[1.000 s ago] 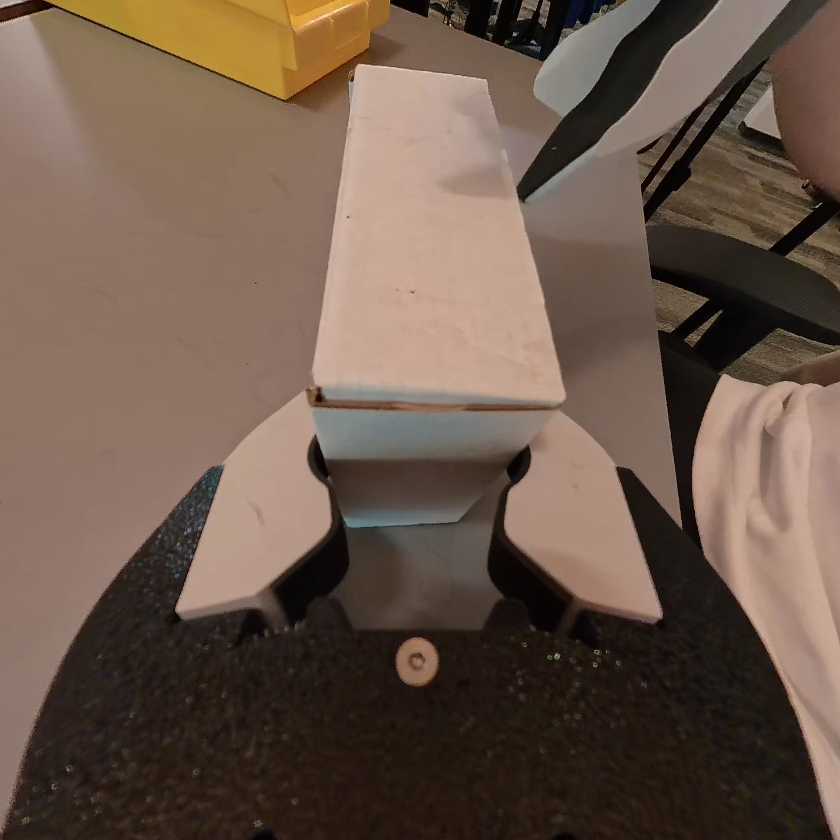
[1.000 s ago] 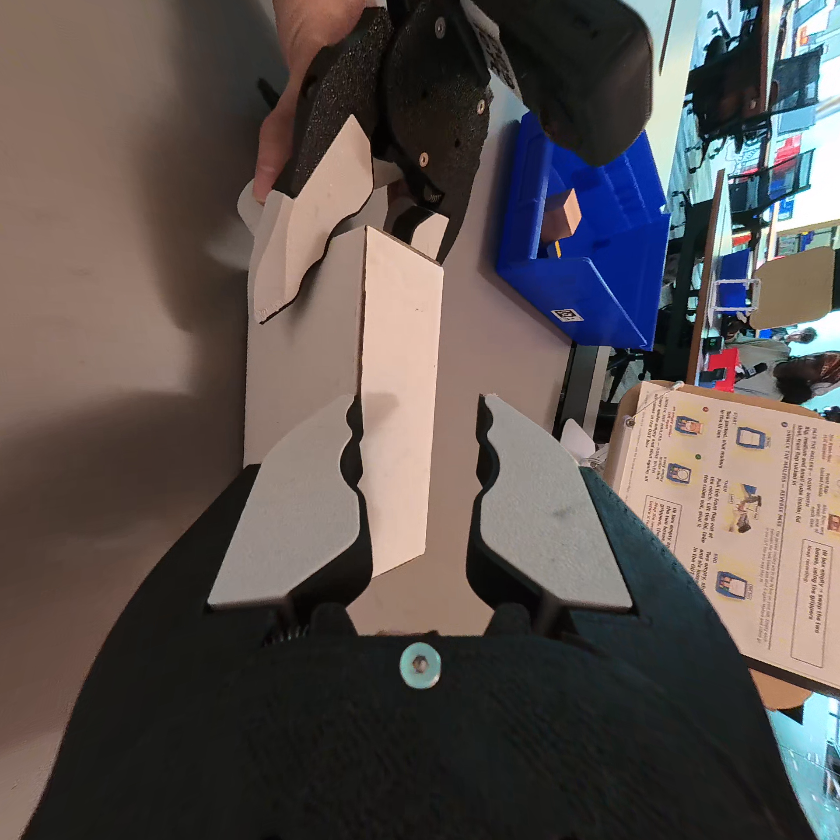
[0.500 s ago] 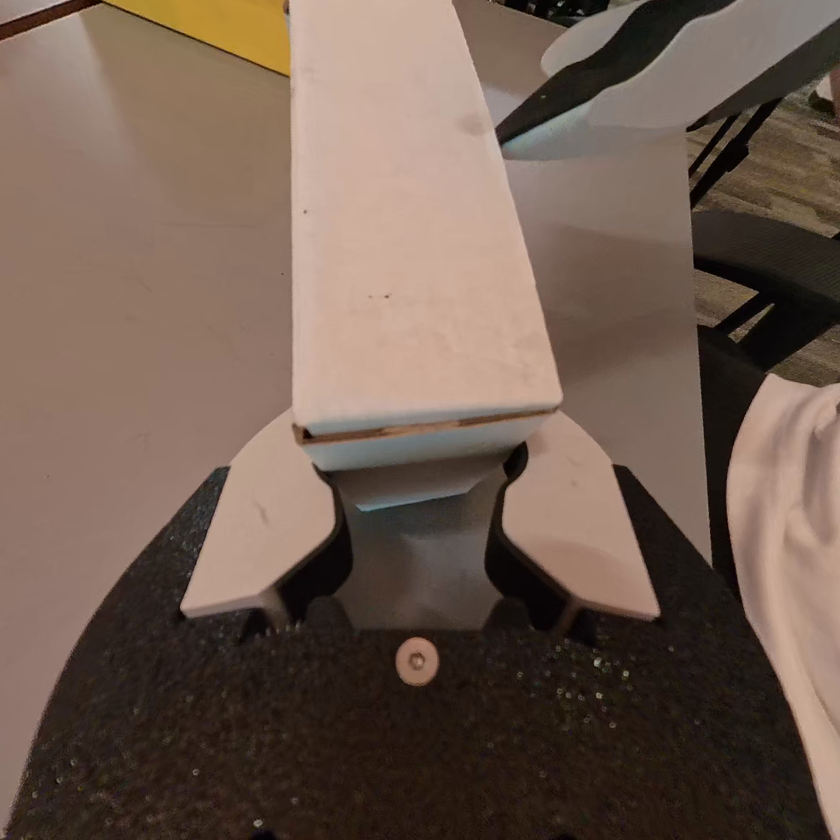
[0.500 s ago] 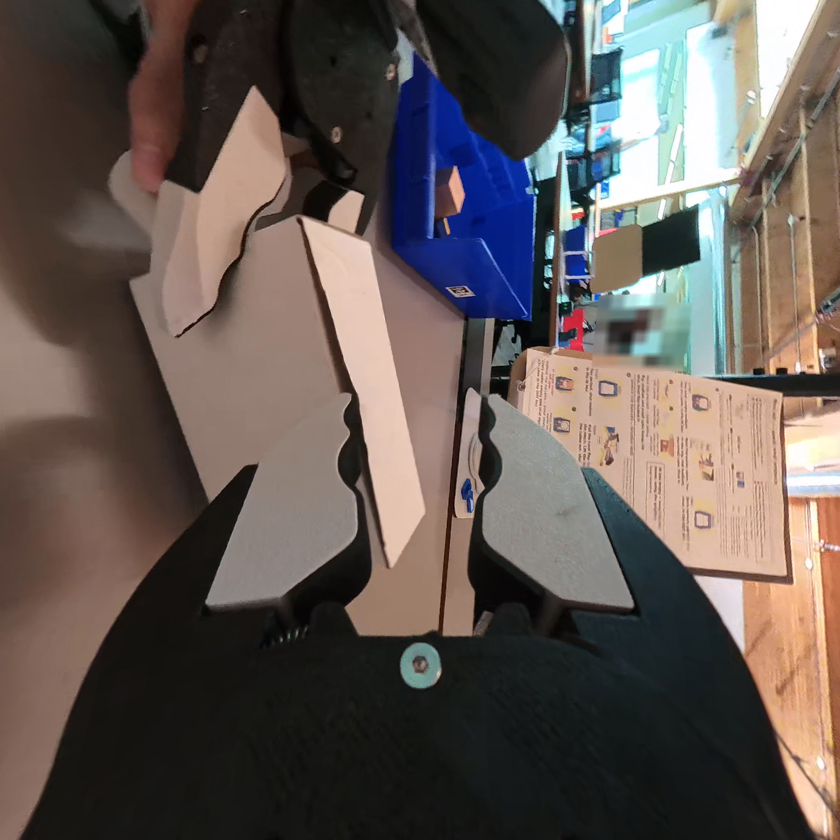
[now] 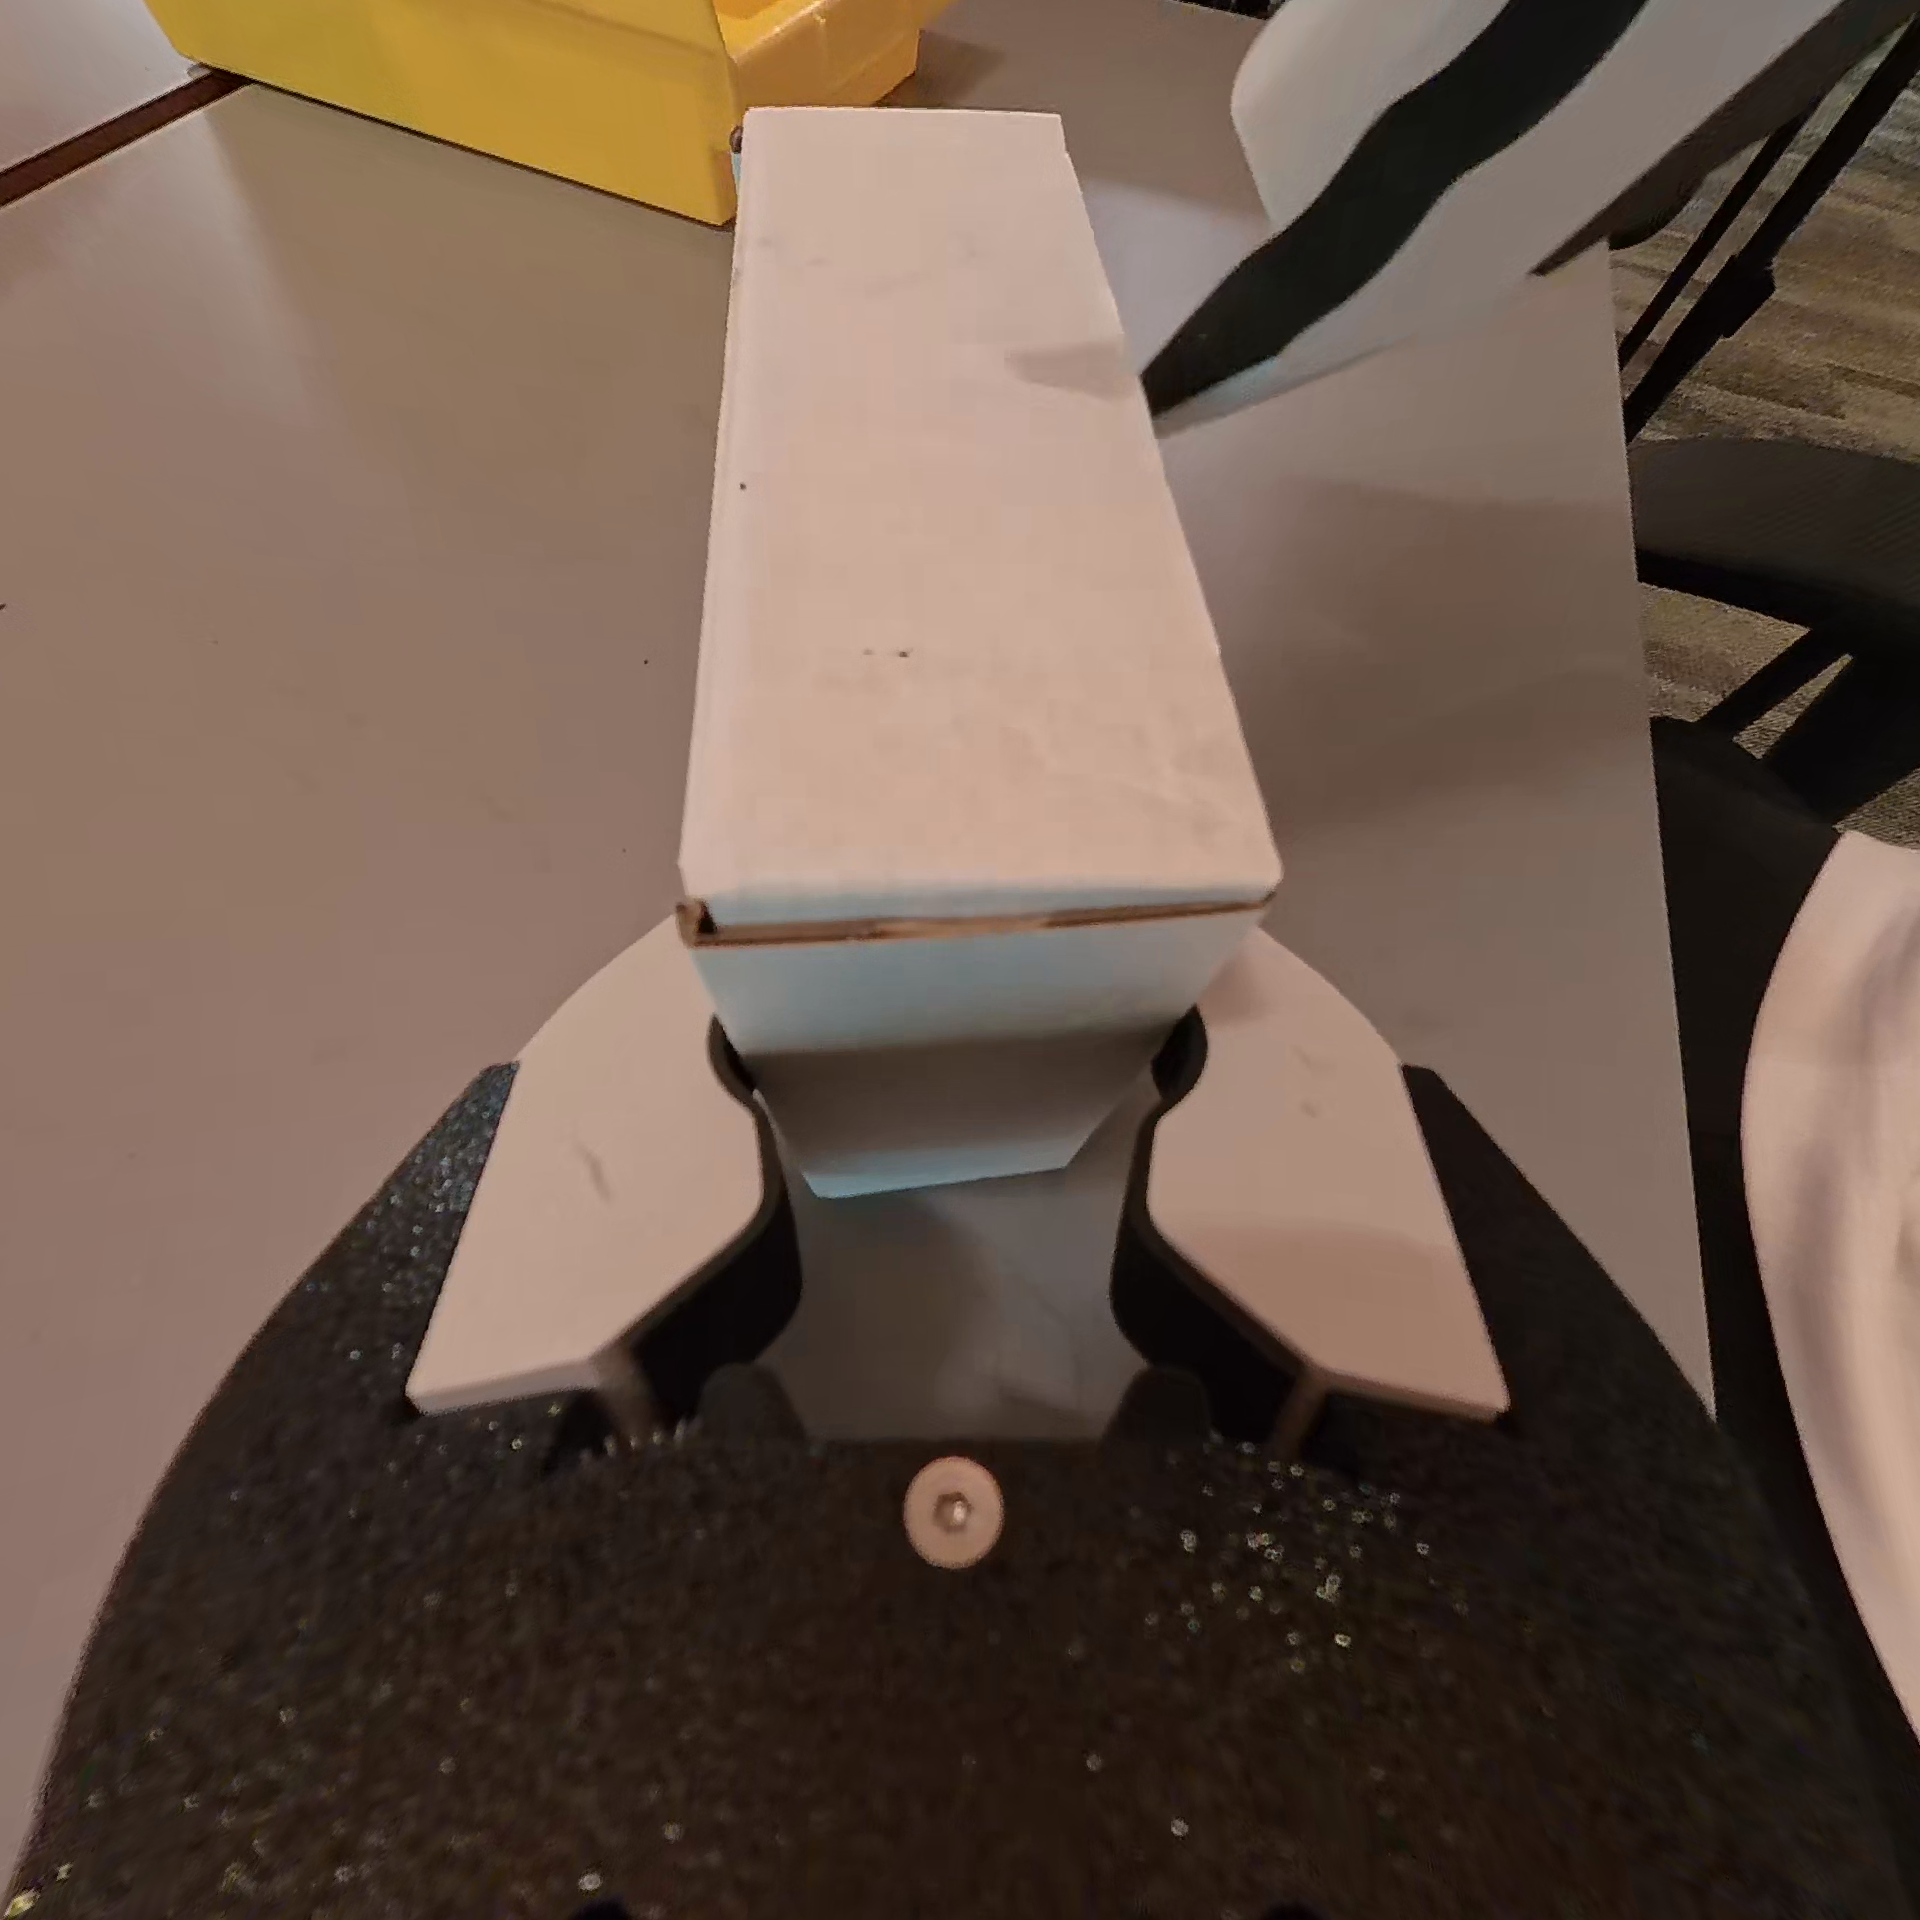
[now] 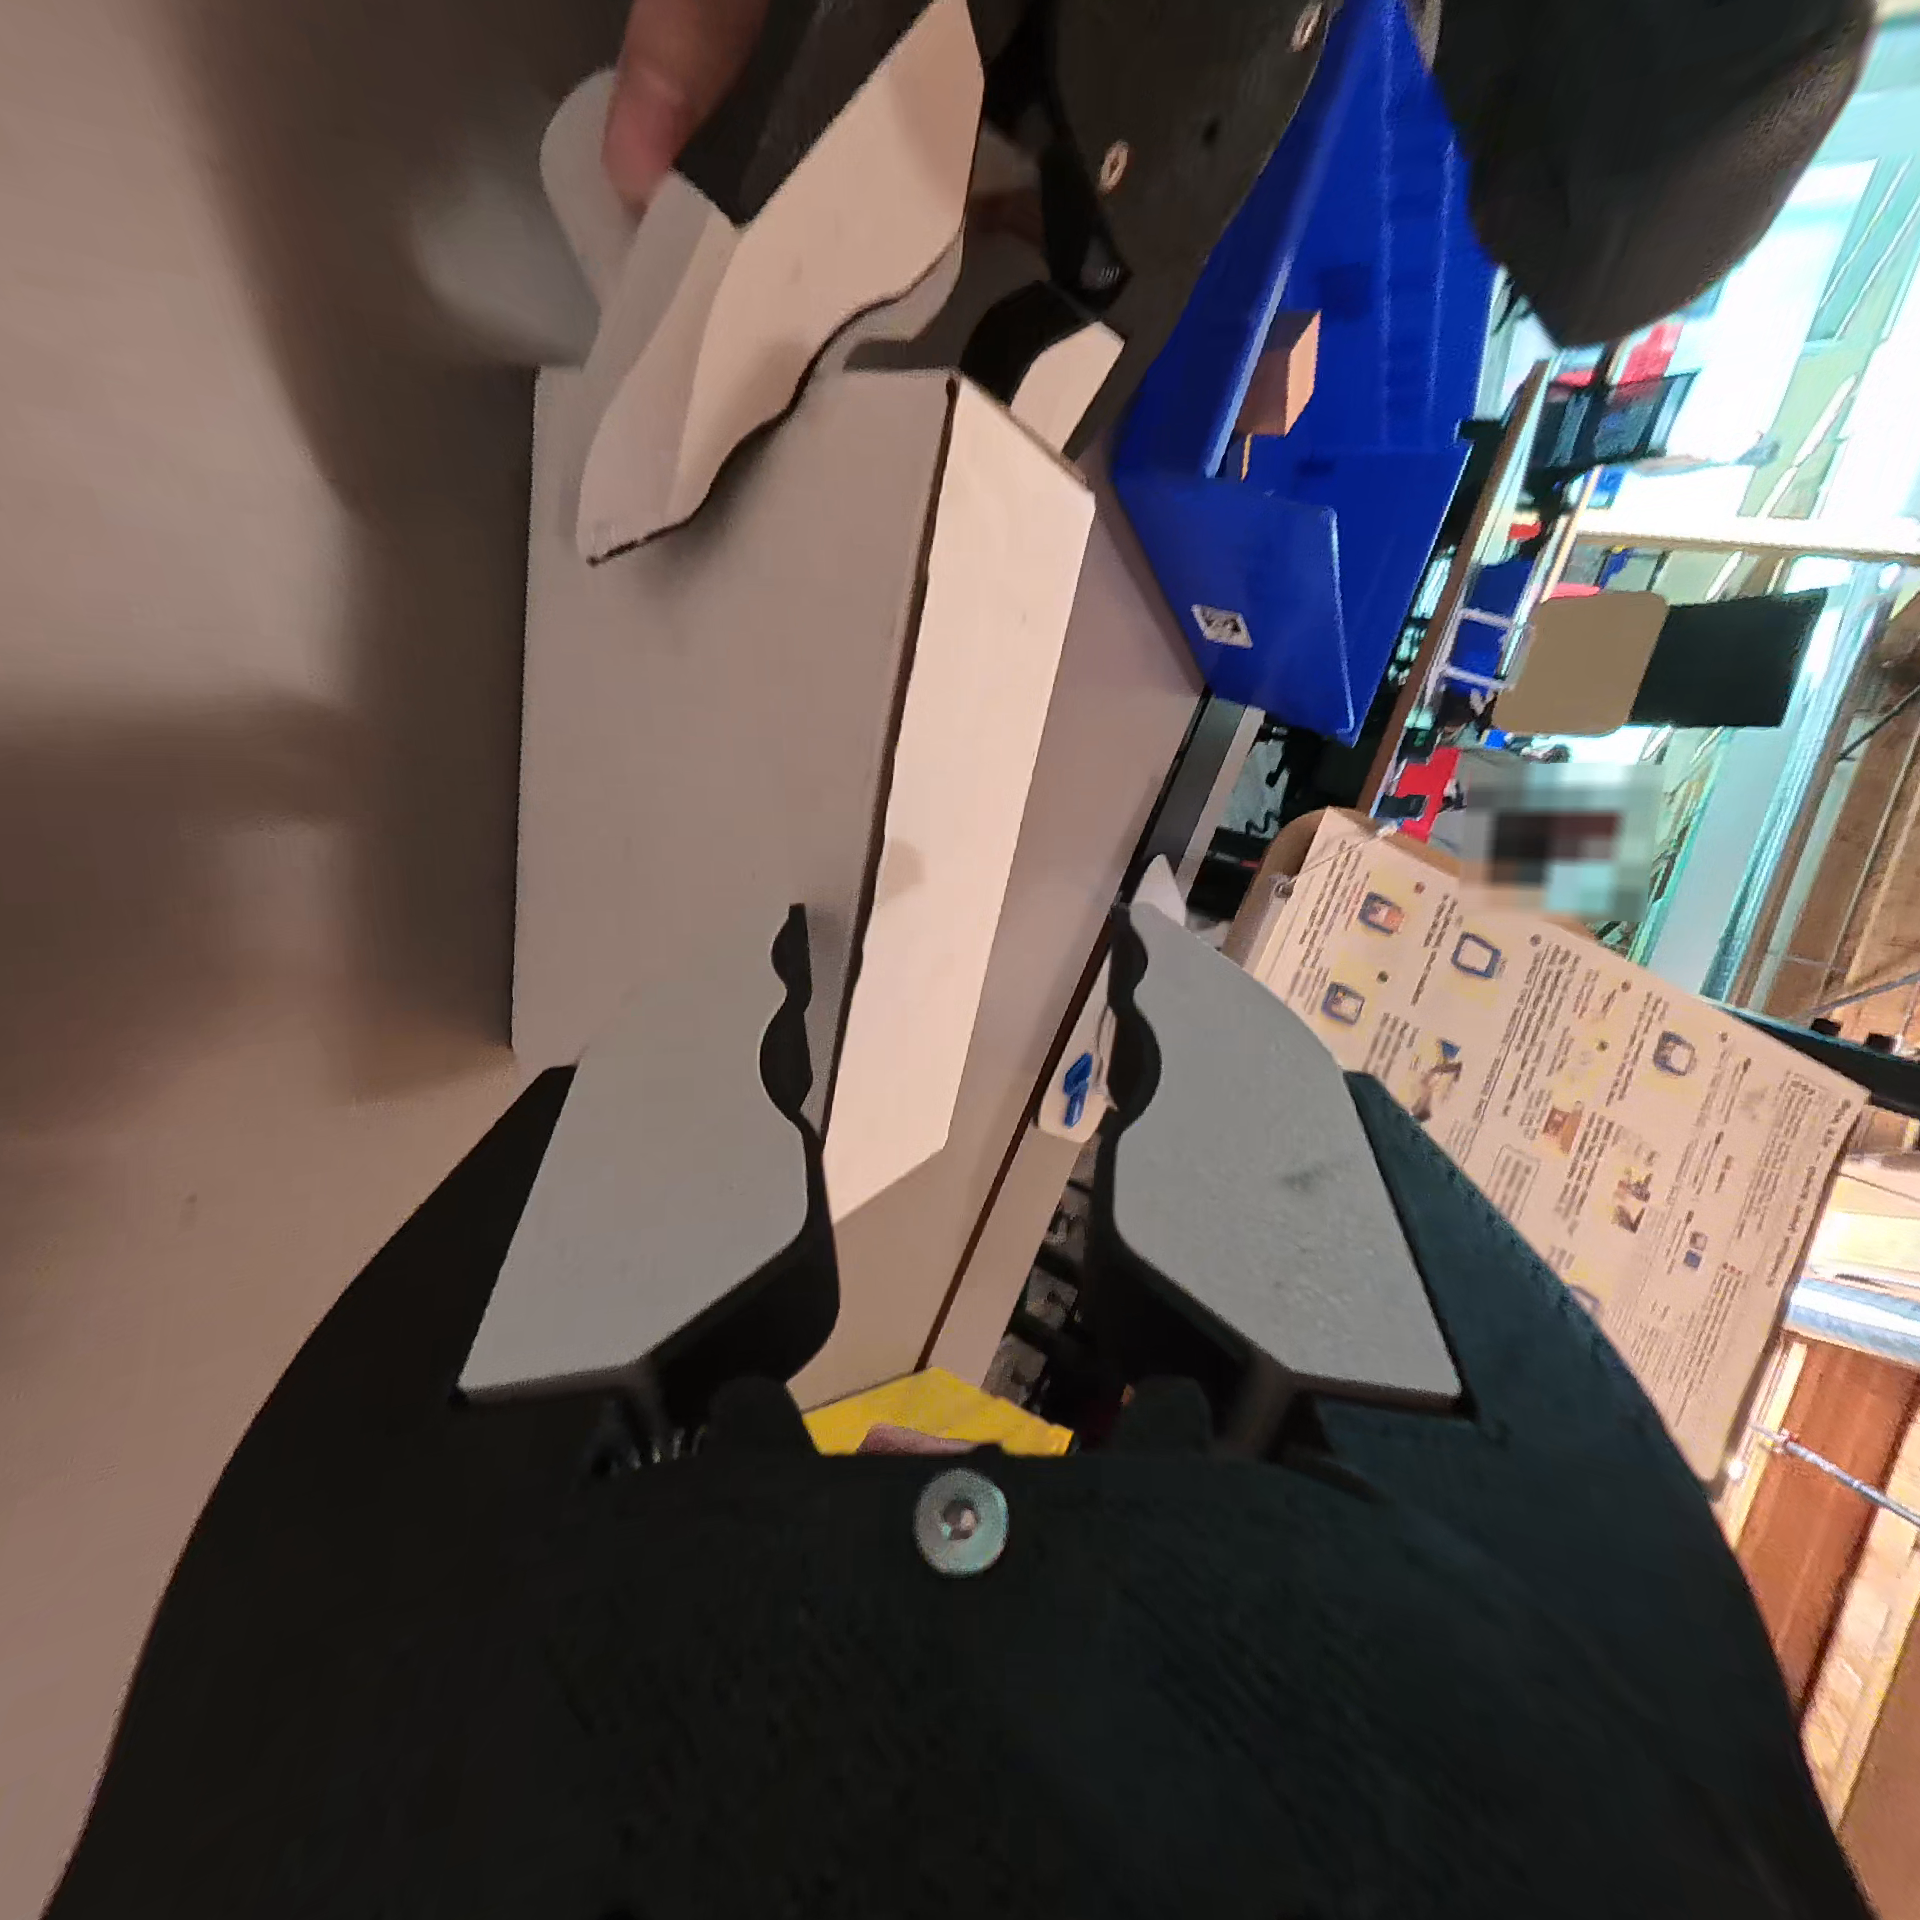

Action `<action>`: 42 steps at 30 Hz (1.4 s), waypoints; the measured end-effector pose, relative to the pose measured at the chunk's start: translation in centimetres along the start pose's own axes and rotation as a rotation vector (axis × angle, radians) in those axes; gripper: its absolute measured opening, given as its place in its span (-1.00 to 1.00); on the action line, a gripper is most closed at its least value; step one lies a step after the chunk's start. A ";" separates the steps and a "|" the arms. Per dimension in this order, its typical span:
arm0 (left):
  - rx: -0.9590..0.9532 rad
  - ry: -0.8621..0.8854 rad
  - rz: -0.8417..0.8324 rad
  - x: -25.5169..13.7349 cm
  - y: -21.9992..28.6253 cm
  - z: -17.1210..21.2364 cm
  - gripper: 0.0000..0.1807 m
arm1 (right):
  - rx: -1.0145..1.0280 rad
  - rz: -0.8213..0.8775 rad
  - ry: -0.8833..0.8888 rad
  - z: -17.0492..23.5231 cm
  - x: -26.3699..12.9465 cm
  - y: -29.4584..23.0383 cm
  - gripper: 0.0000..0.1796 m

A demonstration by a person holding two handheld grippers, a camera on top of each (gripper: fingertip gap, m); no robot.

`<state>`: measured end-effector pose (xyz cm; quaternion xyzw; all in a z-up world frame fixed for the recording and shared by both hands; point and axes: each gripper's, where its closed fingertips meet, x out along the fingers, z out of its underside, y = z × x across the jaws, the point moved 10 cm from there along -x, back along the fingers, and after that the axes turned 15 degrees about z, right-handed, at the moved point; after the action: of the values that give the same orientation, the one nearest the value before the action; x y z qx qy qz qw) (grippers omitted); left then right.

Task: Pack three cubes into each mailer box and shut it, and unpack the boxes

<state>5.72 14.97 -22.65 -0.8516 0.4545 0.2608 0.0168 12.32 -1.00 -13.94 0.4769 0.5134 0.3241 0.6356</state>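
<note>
Between our fingers: the left hand-held gripper (image 5: 971, 1023) is closed on the near end of the white mailer box (image 5: 935, 582), its two pale fingers (image 5: 613, 1174) pressing the box's lower end from either side.
Box position: we hold the mailer box above the grey tabletop (image 5: 312, 623), lid down, a thin brown seam showing along the near edge.
Box axis: in the left wrist view its long axis runs straight away from us, the far end towards the yellow bin (image 5: 540, 73).
Right side: the right hand-held gripper (image 6: 961, 1039) stands part open, holding nothing; the far end of the box lies in the gap between its fingers, and we cannot tell whether the left finger touches it.
In the way: in the left wrist view the right gripper's fingertips hover just beside the box's right edge; a white sleeve (image 5: 1849, 1299) fills the right margin.
Farther off: in the right wrist view a blue bin (image 6: 1299, 416) with a wooden cube (image 6: 1283, 374) inside sits beyond the box; an instruction sheet (image 6: 1558, 1122) hangs to the right.
Background: black chairs (image 5: 1766, 540) stand past the tabletop edge.
</note>
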 end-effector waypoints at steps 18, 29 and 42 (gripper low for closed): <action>0.029 -0.014 0.001 -0.2 0.0 0.1 -0.20 | 0.069 0.001 -0.057 3.1 -0.7 1.5 -0.44; 0.055 -0.022 0.029 0.1 0.0 -0.1 -0.20 | 1.077 -0.429 0.116 10.0 0.2 -1.9 -0.05; 0.125 -0.042 0.090 0.2 0.9 0.0 -0.18 | 1.062 -0.380 0.208 8.0 2.7 -6.9 -0.05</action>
<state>5.12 14.34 -22.54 -0.8219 0.5072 0.2501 0.0679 20.17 -3.04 -21.19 0.5956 0.7424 -0.0530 0.3020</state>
